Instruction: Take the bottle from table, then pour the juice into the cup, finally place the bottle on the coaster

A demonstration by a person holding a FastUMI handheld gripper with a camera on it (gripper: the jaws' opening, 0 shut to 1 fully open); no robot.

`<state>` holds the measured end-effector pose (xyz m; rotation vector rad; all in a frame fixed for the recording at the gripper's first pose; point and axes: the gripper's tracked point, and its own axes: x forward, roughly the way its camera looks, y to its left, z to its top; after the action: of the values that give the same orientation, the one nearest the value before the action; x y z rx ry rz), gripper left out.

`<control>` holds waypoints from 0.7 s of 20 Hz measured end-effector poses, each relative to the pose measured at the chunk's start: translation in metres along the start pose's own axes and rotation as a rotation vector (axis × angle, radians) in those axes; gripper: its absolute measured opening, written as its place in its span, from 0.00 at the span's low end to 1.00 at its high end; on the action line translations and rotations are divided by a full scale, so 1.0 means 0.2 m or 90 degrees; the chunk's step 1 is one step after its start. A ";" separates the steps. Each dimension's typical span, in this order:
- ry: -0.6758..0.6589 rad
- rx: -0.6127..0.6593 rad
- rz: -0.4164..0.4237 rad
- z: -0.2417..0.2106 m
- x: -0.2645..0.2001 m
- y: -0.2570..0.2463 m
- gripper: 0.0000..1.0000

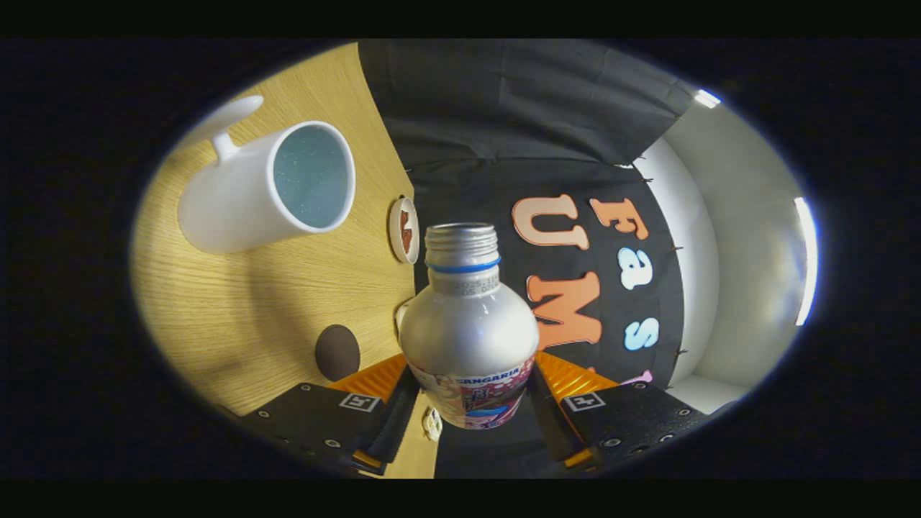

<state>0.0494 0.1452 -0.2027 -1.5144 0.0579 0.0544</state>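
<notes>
Gripper (471, 410) low centre of frame, both fingers clamped on the lower body of the bottle (468, 331), one each side, closed to bottle width. Bottle fills the centre, open threaded neck pointing up-frame, no cap on it. The whole scene is rolled: the table (216, 309) stands as a slab on the left half, so the bottle looks tipped toward the cup side. Judgement: pouring step, mid-tilt or just before the stream.

Cup (270, 187) upper left, lying sideways in frame with its mouth facing the bottle, handle poking toward the top left. No juice visible at the lip or in the cup. Cup mouth sits up-left of the bottle neck, apart from it.

To do it well: bring the neck over the cup rim before rolling further, tilt slowly, hold the squeeze firm since the metal body looks slick, don't knock the rim.

Bottle: silvery metal, smooth rounded shoulder, ribbed thread, blue ring under the thread, printed wrap lower down. Cup: white glazed ceramic, cylindrical, pale speckled bluish inside. Table: light wood grain, matte. Small round disc (404, 230) with pale rim and reddish-brown centre at the table's far edge, seen near edge-on. Dark brown flat round coaster (337, 352) on the table, left of the bottle, near the left finger; which one is the target coaster I can't be sure, the dark one seems likelier.
</notes>
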 end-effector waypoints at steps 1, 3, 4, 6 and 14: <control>-0.004 -0.011 -0.003 0.02 0.00 0.00 0.77; -0.011 -0.028 0.000 0.03 0.01 0.01 0.77; -0.016 -0.033 0.003 0.04 0.01 0.01 0.77; -0.022 -0.048 0.005 0.06 0.02 0.01 0.77; -0.037 -0.102 -0.010 0.07 0.05 -0.02 0.77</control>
<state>0.0605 0.1598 -0.1982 -1.6718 -0.0057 0.0921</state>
